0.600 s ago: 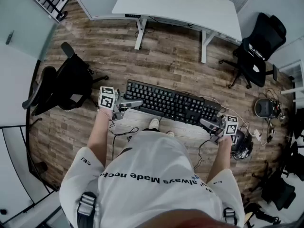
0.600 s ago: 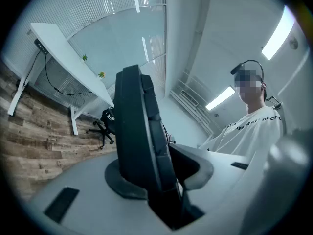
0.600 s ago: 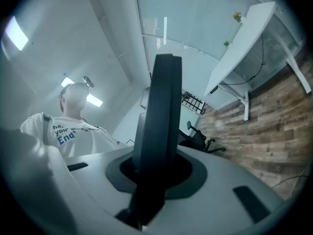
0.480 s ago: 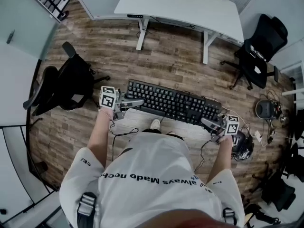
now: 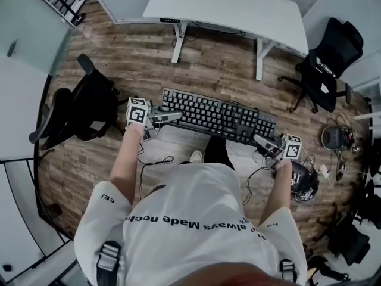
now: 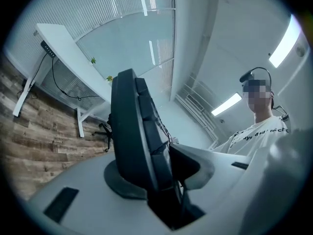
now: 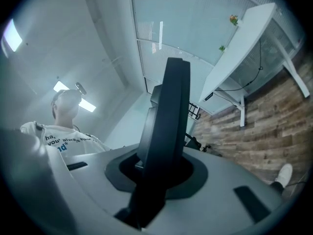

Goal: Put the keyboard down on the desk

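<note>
The keyboard hung in the air in front of the person's chest, over the wooden floor and not yet on anything, keys facing up toward the head view. Its long axis ran crosswise to the person, from left to right, and sloped a little, so that its left end stood slightly farther forward. The left gripper had its fingers clamped on the left short end, and the right gripper was closed just as firmly on the right short end; each gripper view showed the black body edge-on, pinched between the pads. The white tabletop lay straight ahead, well apart from the keyboard, with its near long edge roughly parallel to the keyboard's length. Judging by that, the load needed carrying forward without any turn, and the left hand looked marginally the nearer one to the tabletop.
</note>
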Motion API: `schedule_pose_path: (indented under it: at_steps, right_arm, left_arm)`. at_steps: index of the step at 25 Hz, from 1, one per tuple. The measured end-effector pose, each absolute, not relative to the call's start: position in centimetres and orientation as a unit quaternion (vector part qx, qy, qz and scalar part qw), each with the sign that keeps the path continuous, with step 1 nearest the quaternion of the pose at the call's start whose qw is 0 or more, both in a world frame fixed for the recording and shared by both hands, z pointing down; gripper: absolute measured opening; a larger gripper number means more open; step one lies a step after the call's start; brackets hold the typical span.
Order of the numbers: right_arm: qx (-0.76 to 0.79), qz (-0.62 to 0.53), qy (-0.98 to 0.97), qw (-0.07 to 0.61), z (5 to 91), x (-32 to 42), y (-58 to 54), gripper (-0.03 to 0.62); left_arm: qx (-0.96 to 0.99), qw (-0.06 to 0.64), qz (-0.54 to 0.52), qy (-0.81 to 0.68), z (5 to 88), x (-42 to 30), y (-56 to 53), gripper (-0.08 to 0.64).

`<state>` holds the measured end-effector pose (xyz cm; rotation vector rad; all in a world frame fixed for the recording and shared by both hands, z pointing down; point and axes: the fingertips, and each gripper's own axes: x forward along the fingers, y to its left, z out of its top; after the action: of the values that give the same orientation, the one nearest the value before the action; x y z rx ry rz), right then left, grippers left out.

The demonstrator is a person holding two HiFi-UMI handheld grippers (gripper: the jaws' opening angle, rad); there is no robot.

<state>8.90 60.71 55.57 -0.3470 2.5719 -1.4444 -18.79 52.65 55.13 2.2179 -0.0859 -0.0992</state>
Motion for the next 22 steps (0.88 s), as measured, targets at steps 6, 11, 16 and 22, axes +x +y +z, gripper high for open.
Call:
schedule_pose_path:
  at_steps: [6,11,16,22]
  right_arm:
    - [-0.117,-0.48,0.865,0.09,56.1,10.2,56.7,0.1]
    - [-0.118,-0.481,0.863,0.097,56.3,12.1,52.4,0.1]
    - [-0.119,-0.487,0.859,0.102,56.4,15.0,48.0,0.101]
    - [-0.111,-0.497,0.854,0.108,56.7,18.7,41.6,0.101]
  left_arm:
    - [0.895,0.442,-0.039,-0.043,55.3,-17.6,48.9,0.161]
    - [0.892,0.448,-0.034,-0.048,55.4,-15.7,44.8,0.161]
    - [0.89,0.452,-0.03,-0.053,55.3,-12.8,40.4,0.161]
    - [0.883,0.465,-0.024,-0.061,55.1,-9.1,34.5,0.16]
